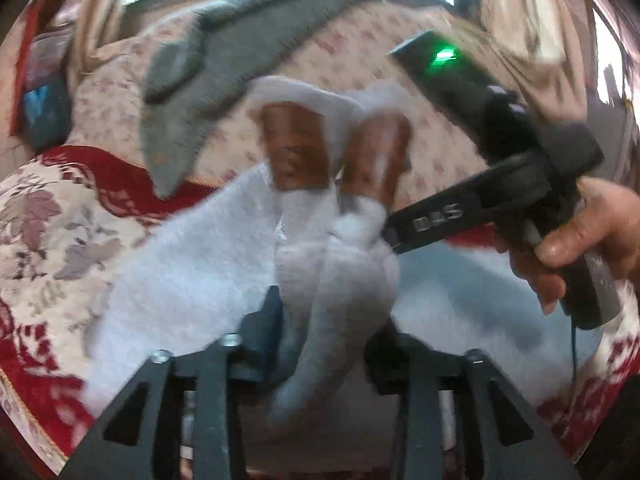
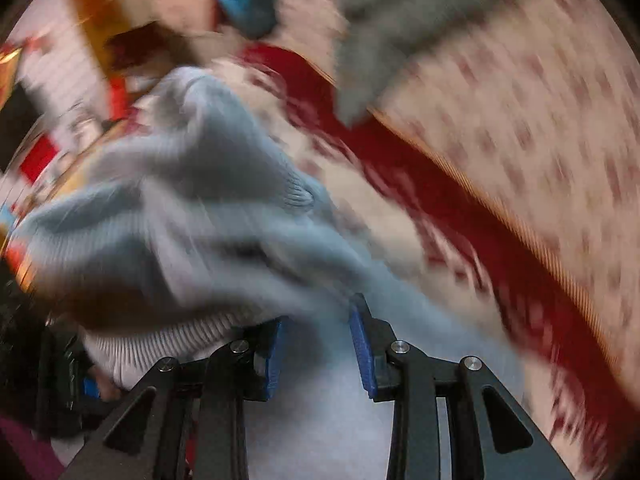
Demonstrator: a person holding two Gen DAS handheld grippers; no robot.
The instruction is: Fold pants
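Floral cover [image 1: 48,216]: off to the left, a cream and red patterned spread lies over the bed or sofa; it is the surface the work is done on.

Grey garment [image 1: 208,80]: sprawled behind, well apart from the action, untouched.

Pants [image 1: 192,264]: pale blue-white knit, lifted partly off the cover, with two brown-lined cuffs or openings showing up top. The cloth is bunched in the middle, I'd say so the two legs can be drawn together.

Left gripper [image 1: 320,344]: a thick hanging fold of the pants runs down between its jaws. Blur hides the pads, so I cannot tell whether they actually clamp on it.

Right gripper [image 1: 394,236]: seen from the left camera, its tip meets the bunched cloth just right of centre. In its own view the blue pads [image 2: 362,344] stand apart, with pale fabric lying between and under them, not pinched.

Person's hand [image 1: 576,240]: wrapped around the right tool's handle at the far right.

Step in hand: probably gathering or regrasping before a fold; everything is motion-blurred, so nothing is settled yet.
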